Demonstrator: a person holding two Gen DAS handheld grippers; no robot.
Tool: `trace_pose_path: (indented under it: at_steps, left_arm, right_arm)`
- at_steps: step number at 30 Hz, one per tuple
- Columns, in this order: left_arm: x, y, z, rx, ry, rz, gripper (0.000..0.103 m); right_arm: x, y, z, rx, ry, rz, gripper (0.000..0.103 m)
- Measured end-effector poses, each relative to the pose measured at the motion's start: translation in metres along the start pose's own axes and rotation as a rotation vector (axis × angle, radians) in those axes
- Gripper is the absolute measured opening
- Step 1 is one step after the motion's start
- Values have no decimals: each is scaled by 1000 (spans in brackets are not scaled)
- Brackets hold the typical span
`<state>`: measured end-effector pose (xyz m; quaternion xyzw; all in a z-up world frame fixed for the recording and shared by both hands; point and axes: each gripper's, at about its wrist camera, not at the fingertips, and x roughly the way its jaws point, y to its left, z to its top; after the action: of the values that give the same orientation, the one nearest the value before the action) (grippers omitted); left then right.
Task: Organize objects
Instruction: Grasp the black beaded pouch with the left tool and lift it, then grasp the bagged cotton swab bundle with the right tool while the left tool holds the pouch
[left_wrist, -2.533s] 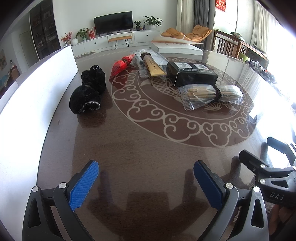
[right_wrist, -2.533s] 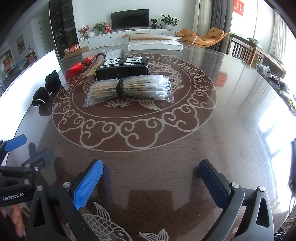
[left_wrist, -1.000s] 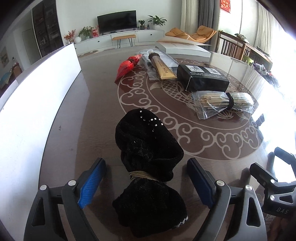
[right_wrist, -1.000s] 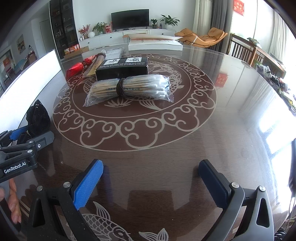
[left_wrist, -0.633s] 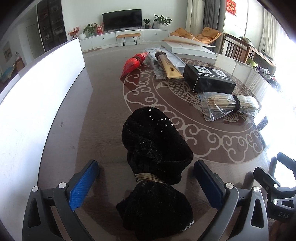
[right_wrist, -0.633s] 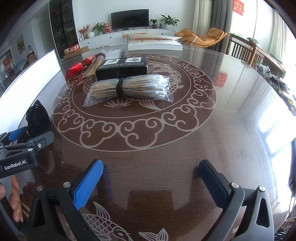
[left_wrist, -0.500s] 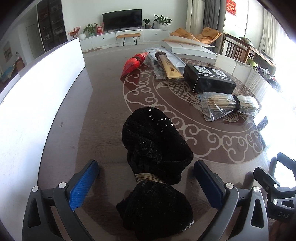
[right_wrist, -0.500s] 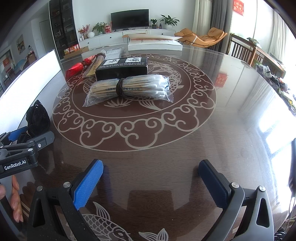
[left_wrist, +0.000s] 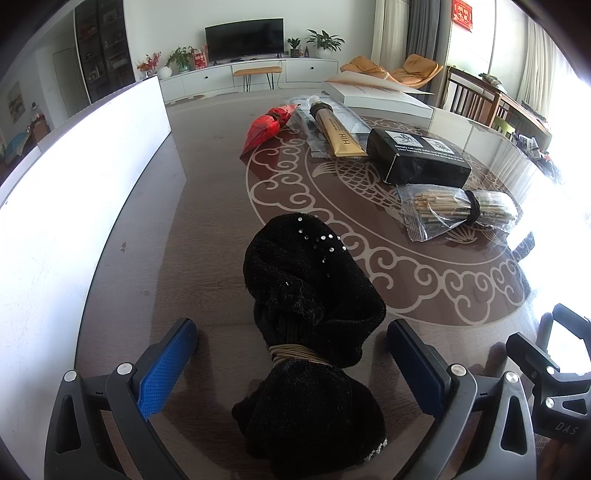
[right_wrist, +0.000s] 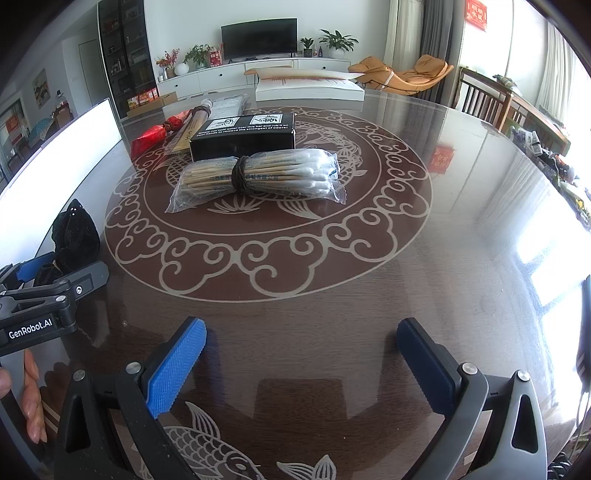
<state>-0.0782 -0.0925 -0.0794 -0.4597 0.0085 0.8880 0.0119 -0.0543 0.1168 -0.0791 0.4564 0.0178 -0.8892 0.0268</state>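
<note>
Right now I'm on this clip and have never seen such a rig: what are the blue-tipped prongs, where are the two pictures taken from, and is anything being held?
No robot here: a person holds a two-finger tool in each hand, each with a camera looking along its blue pads. One picture is from the left tool, the other from the right tool. Both stand open and hold nothing. The black cloth bundle lies between the left tool's pads, which do not touch it. Farther off on the table lie a bag of cotton swabs, a black box, a gold tube and a red packet.
</note>
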Motion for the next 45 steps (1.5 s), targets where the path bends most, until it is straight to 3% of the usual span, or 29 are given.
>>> trace_pose_path:
  at_steps: [23, 26, 31, 36, 38, 40, 45]
  left_arm:
    - [0, 0, 0, -1, 0, -1, 103]
    - [0, 0, 0, -1, -1, -1, 103]
    - [0, 0, 0, -2, 0, 0, 103]
    - [0, 0, 0, -2, 0, 0, 103]
    - [-1, 0, 0, -1, -1, 1, 103]
    - [-2, 0, 0, -1, -1, 0, 103]
    - [-2, -1, -1, 1, 0, -4, 103]
  right_arm:
    - [0, 0, 1, -3, 2, 3, 103]
    - [-3, -13, 15, 10, -17, 142, 103]
    - [6, -26, 92, -67, -26, 173, 103]
    - [45, -24, 143, -84, 51, 210, 103]
    - [62, -21, 143, -85, 115, 257, 103]
    - [68, -14, 135, -108, 176, 328, 95]
    - [43, 6, 94, -218, 299, 506, 89]
